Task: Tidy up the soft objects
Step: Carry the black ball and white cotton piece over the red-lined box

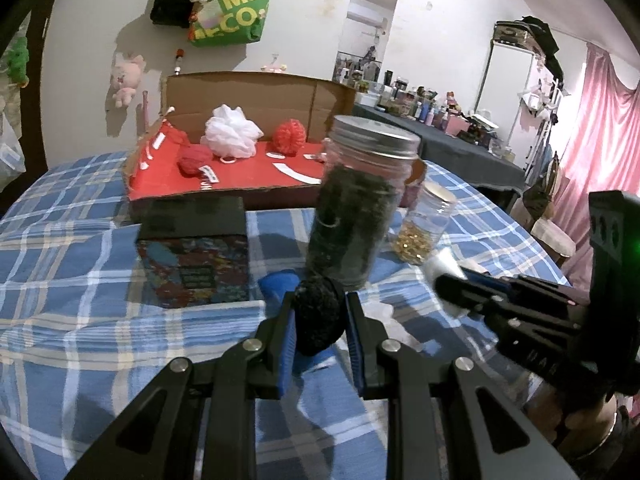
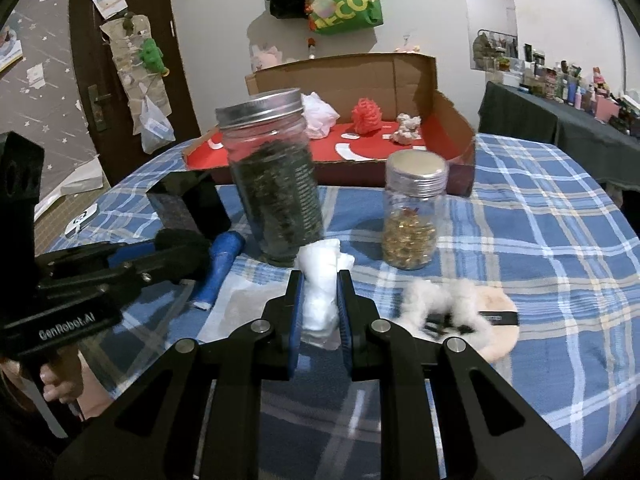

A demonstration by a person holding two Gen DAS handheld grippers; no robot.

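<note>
The left gripper squeezes a black fuzzy ball. The right gripper pinches a white cotton wad. Both point slightly down above the checked blue cloth, near the tall jar.

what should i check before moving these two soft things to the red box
1. Left gripper shut on black pom: ok.
2. Right gripper shut on white wad: ok.
3. Tall jar stands right in front of both grippers, on the way to the box: not ok.
4. Small jar is off to the right, away from the white wad: ok.
5. Free red floor in box: ok.
6. Grip firm enough to carry: cannot tell.
</note>
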